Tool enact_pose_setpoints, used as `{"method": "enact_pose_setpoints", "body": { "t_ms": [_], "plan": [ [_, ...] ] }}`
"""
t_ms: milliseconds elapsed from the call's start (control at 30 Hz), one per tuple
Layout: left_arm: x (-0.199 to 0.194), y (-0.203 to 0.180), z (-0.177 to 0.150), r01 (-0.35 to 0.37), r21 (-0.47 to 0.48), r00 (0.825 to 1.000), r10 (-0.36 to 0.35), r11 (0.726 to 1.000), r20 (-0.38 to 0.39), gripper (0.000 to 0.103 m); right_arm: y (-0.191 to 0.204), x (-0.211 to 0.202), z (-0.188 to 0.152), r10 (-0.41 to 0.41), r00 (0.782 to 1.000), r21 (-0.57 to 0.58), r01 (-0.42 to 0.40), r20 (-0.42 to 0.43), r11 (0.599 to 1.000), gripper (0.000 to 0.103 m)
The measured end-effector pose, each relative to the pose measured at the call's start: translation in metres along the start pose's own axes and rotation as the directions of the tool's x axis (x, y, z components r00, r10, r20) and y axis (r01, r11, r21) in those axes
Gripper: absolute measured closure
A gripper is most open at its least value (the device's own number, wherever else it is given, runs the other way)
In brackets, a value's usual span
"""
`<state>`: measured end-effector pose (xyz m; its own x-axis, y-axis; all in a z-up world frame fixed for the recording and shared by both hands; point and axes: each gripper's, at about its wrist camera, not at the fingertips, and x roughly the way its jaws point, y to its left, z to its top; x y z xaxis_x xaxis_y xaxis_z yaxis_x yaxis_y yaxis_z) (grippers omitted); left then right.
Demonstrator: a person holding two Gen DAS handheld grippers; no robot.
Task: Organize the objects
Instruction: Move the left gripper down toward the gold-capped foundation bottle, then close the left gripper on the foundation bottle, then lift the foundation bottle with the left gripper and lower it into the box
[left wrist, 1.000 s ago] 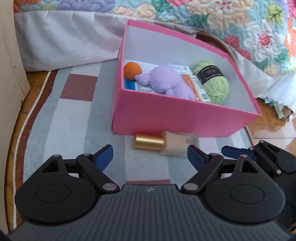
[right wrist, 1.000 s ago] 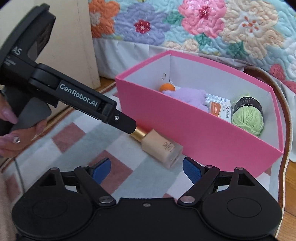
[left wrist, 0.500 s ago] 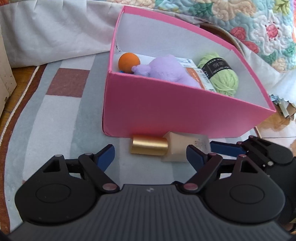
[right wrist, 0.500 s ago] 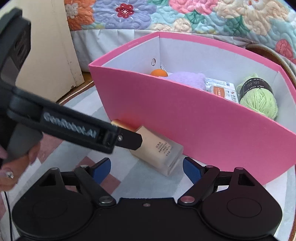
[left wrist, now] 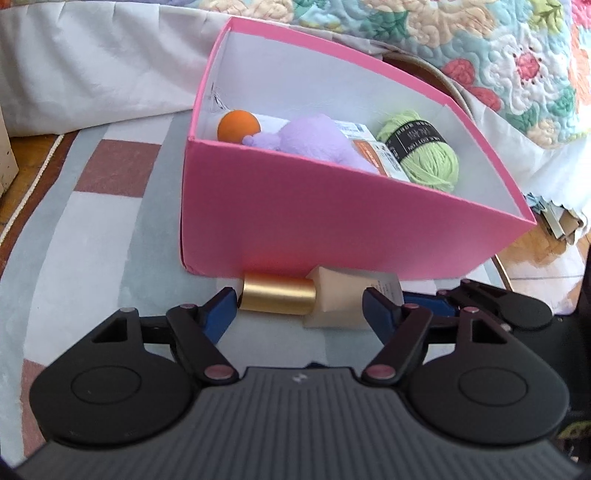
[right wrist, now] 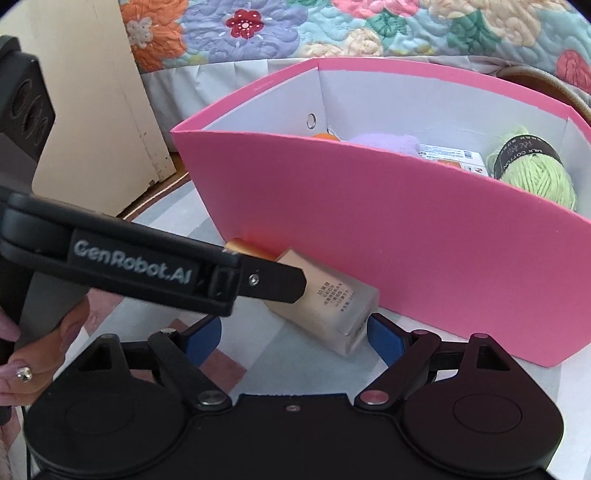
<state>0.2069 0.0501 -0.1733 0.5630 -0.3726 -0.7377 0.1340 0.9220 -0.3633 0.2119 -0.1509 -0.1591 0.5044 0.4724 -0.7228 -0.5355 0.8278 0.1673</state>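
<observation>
A beige foundation bottle [left wrist: 343, 306] with a gold cap [left wrist: 277, 297] lies on the rug, against the front wall of a pink box [left wrist: 332, 221]. My left gripper [left wrist: 299, 314] straddles the bottle lengthwise. Its jaws are closing, with the pads just clear of the cap end and the body. One of its fingers [right wrist: 273, 284] crosses the bottle [right wrist: 328, 314] in the right wrist view. My right gripper [right wrist: 293, 339] is open, low at the bottle's base end. The box holds an orange ball [left wrist: 238, 125], a purple plush [left wrist: 314, 142], a packet [left wrist: 373, 155] and green yarn [left wrist: 424, 155].
The box stands on a striped rug [left wrist: 92, 221] beside a bed with a floral quilt [right wrist: 295, 26] and a white skirt [left wrist: 92, 74]. Cream furniture [right wrist: 92, 129] stands at the left. A person's hand [right wrist: 33, 365] holds the left gripper's handle.
Both grippers have come down and closer to the bottle. The left jaws have narrowed around it. The right gripper has shifted towards the bottle's base end.
</observation>
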Motion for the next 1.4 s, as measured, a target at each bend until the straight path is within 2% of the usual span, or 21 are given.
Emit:
{"method": "enact_pose_setpoints", "body": {
  "t_ms": [167, 267, 367, 467, 500, 533, 633, 700, 800, 867, 933, 1000, 1067, 1133, 1200, 1400],
  "plan": [
    [-0.003, 0.008, -0.005, 0.084, -0.117, 0.995, -0.089, 0.99, -0.041, 0.031, -0.001, -0.01, -0.007, -0.011, 1.0, -0.046, 0.009, -0.029, 0.999, 0.014],
    [-0.004, 0.008, -0.011, 0.129, -0.186, 0.986, -0.146, 0.974, -0.083, 0.036, -0.001, -0.017, -0.012, -0.039, 0.998, -0.055, 0.036, -0.056, 0.998, 0.014],
    [-0.006, 0.001, -0.019, 0.15, -0.216, 0.971, -0.185, 0.965, -0.153, 0.044, -0.008, -0.029, -0.02, -0.046, 0.997, -0.005, 0.046, -0.068, 0.999, 0.014],
    [-0.004, 0.003, -0.029, 0.204, -0.343, 0.938, -0.283, 0.917, -0.199, 0.049, -0.016, -0.039, -0.028, -0.072, 0.995, 0.035, 0.074, -0.075, 0.997, 0.014],
    [-0.004, 0.002, -0.031, 0.212, -0.355, 0.934, -0.296, 0.911, -0.201, 0.056, -0.019, -0.042, -0.03, -0.079, 0.994, 0.043, 0.082, -0.074, 0.996, 0.014],
    [-0.003, 0.0, -0.033, 0.211, -0.36, 0.932, -0.298, 0.909, -0.205, 0.057, -0.022, -0.046, -0.033, -0.078, 0.995, 0.055, 0.082, -0.064, 0.995, 0.014],
    [-0.001, -0.008, -0.034, 0.182, -0.329, 0.943, -0.259, 0.927, -0.208, 0.057, -0.026, -0.054, -0.037, -0.081, 0.996, 0.044, 0.082, -0.033, 0.996, 0.019],
    [-0.001, -0.01, -0.035, 0.171, -0.313, 0.949, -0.241, 0.934, -0.201, 0.058, -0.023, -0.05, -0.037, -0.123, 0.992, -0.005, 0.123, -0.04, 0.992, 0.03],
    [0.001, -0.014, -0.036, 0.137, -0.287, 0.962, -0.197, 0.948, -0.192, 0.058, -0.021, -0.049, -0.04, -0.144, 0.989, -0.047, 0.142, -0.038, 0.989, 0.031],
    [0.002, -0.017, -0.038, 0.116, -0.269, 0.971, -0.166, 0.956, -0.17, 0.059, -0.023, -0.047, -0.039, -0.143, 0.989, -0.029, 0.142, -0.039, 0.989, 0.031],
    [0.0, -0.023, -0.036, 0.094, -0.212, 0.981, -0.127, 0.973, -0.149, 0.057, -0.028, -0.041, -0.039, -0.139, 0.987, 0.009, 0.14, -0.074, 0.99, 0.03],
    [-0.001, -0.028, -0.034, 0.071, -0.174, 0.987, -0.094, 0.982, -0.128, 0.056, -0.029, -0.039, -0.041, -0.147, 0.987, 0.014, 0.148, -0.066, 0.989, 0.029],
    [-0.001, -0.027, -0.034, 0.076, -0.175, 0.988, -0.097, 0.982, -0.118, 0.058, -0.025, -0.037, -0.042, -0.166, 0.984, -0.022, 0.165, -0.063, 0.986, 0.029],
    [-0.001, -0.022, -0.035, 0.092, -0.215, 0.985, -0.121, 0.972, -0.123, 0.063, -0.026, -0.038, -0.043, -0.166, 0.985, -0.009, 0.165, -0.056, 0.986, 0.03],
    [-0.003, -0.018, -0.038, 0.105, -0.257, 0.981, -0.142, 0.961, -0.131, 0.062, -0.025, -0.041, -0.045, -0.173, 0.984, -0.009, 0.173, -0.051, 0.985, 0.031],
    [-0.017, -0.039, -0.044, 0.074, -0.213, 0.986, -0.104, 0.974, -0.131, 0.062, -0.021, -0.056, -0.054, -0.17, 0.985, -0.016, 0.169, -0.042, 0.985, 0.032]
  ]
}}
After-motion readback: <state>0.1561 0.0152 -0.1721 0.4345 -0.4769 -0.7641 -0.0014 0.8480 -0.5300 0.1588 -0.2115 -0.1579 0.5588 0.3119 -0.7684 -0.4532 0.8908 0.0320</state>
